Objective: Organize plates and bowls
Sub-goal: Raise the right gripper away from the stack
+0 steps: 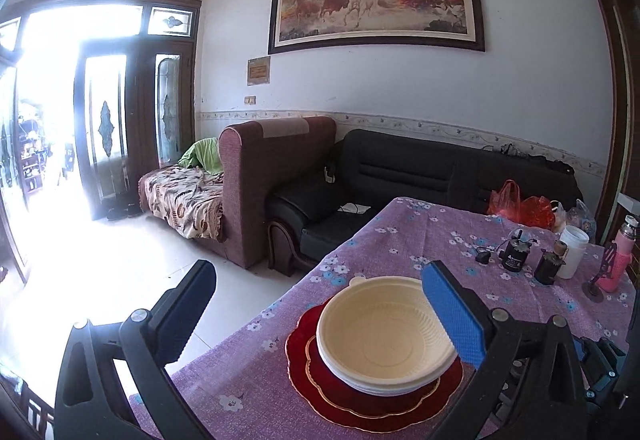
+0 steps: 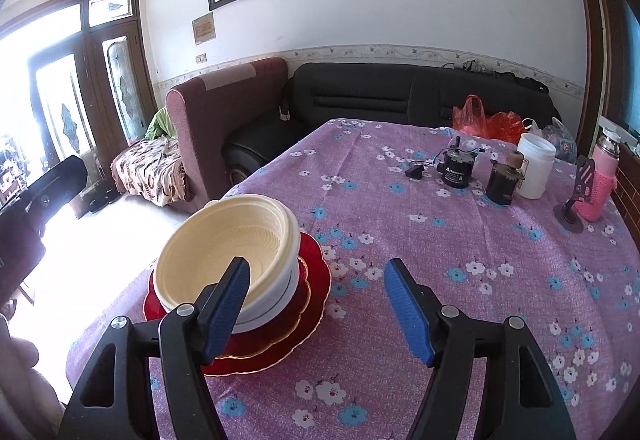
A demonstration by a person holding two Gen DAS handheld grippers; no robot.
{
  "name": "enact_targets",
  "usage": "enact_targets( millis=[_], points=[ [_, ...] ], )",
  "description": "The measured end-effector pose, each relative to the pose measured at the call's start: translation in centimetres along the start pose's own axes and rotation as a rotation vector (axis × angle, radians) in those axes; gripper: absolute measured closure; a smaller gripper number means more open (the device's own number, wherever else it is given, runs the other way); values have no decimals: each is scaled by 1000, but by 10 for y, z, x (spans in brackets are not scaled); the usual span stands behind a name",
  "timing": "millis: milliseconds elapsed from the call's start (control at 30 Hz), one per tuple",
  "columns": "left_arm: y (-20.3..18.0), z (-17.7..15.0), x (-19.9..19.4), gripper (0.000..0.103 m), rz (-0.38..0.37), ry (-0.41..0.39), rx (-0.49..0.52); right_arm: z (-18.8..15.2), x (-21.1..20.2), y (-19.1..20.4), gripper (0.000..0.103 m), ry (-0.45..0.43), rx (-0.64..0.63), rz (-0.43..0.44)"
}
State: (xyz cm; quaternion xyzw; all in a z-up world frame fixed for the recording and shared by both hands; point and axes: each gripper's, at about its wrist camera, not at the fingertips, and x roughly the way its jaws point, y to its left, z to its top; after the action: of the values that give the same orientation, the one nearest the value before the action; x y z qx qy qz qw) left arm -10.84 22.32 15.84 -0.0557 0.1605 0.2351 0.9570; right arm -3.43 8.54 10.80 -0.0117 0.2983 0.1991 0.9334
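A cream bowl (image 1: 384, 336) sits on top of white bowls, stacked on red gold-rimmed plates (image 1: 320, 392) near the table's left edge. The stack also shows in the right wrist view, with the cream bowl (image 2: 224, 244) tilted on a white bowl (image 2: 280, 304) over the red plates (image 2: 288, 336). My left gripper (image 1: 316, 304) is open and empty, its right finger (image 1: 452, 316) over the bowl's right rim. My right gripper (image 2: 316, 304) is open and empty, just right of the stack, its left finger (image 2: 228, 304) in front of the bowl.
The table has a purple floral cloth (image 2: 440, 240). At its far right stand two small black motors (image 2: 456, 168), a white jar (image 2: 534, 170), a pink bottle (image 2: 600, 180) and red bags (image 2: 492, 122). Sofas (image 1: 400, 176) stand beyond the table's far edge.
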Motion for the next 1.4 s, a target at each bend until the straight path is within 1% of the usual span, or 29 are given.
enact_targets(
  millis=[300, 400, 567, 733, 800, 867, 967, 1033, 1100, 1167, 1300, 1400],
  points=[
    [-24, -9, -5, 0, -20, 17, 36, -7, -17, -28, 24, -17, 44, -2],
    [-31, -11, -10, 0, -24, 9, 48, -10, -22, -33, 24, -23, 54, -2],
    [-39, -13, -25, 0, -16, -28, 65, -15, -29, -39, 24, -26, 73, 5],
    [-41, -16, -41, 0, -20, -76, 36, -19, -42, -37, 23, -45, 72, 21],
    [-41, -17, -47, 0, -31, -88, 17, -20, -49, -36, 20, -61, 64, 23],
    [-42, -21, -52, 0, -18, -111, 2, -21, -56, -35, 18, -81, 58, 22],
    [-45, -24, -57, 0, -23, -130, 15, -22, -66, -34, 15, -113, 53, 12],
    [-47, -26, -55, 0, -30, -112, 29, -23, -69, -34, 13, -120, 55, 8],
    [-47, -29, -51, 0, -51, -73, 28, -25, -69, -35, 13, -117, 58, 7],
    [-45, -31, -43, 0, -86, -17, 14, -28, -67, -36, 13, -105, 61, 6],
    [-40, -39, -25, 0, -114, 89, -20, -33, -61, -36, 13, -74, 64, 3],
    [-32, -44, -9, 0, -156, 175, -65, -38, -55, -32, 13, -47, 55, 2]
  ],
)
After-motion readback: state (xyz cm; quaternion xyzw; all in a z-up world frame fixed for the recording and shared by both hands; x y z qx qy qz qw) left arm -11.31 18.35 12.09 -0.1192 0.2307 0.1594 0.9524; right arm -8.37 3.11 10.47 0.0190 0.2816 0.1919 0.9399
